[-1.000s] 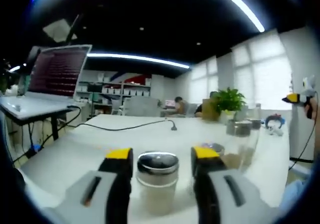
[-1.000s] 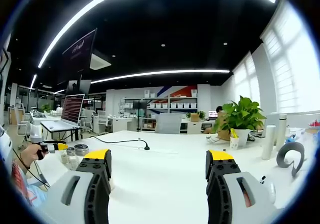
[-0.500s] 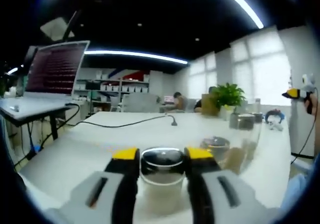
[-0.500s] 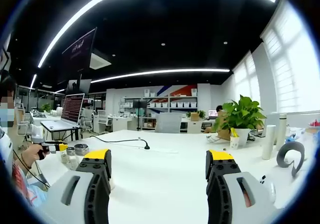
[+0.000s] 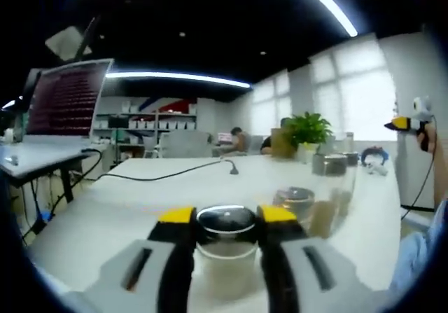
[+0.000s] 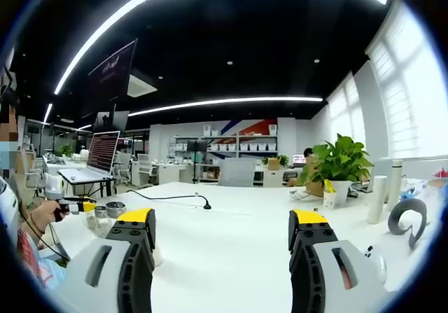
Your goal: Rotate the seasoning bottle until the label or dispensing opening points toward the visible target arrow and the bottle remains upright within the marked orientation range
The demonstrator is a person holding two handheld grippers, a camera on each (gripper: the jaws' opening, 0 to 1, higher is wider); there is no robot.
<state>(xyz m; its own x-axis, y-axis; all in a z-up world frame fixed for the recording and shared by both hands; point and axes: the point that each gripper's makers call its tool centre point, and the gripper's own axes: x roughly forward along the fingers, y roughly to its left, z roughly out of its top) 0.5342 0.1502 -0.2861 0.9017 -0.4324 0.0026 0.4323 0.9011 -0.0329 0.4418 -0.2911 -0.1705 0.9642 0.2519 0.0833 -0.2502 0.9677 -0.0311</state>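
A clear glass seasoning bottle (image 5: pixel 225 267) with a shiny metal lid (image 5: pixel 225 220) stands upright on the white table (image 5: pixel 140 201). My left gripper (image 5: pixel 225 220) is shut on it, its yellow-tipped jaws pressing the lid from both sides. In the right gripper view that same left gripper (image 6: pixel 75 205) appears small at the far left, held by a hand, beside the bottles (image 6: pixel 110 209). My right gripper (image 6: pixel 222 230) hovers above the table with its jaws wide apart and nothing between them; it also appears at the far right of the left gripper view (image 5: pixel 406 124).
Two more lidded jars (image 5: pixel 297 202) (image 5: pixel 334 176) stand just right of the held bottle. A black cable (image 5: pixel 168 176) crosses the table. A laptop (image 5: pixel 66 99) sits on a side desk to the left. A potted plant (image 6: pixel 339 162), a white bottle (image 6: pixel 378 180) and a grey curved object (image 6: pixel 406 215) stand at the right.
The left gripper's jaws went from open around the bottle to shut on its lid, and the view has shifted slightly. The right gripper has stayed still and open.
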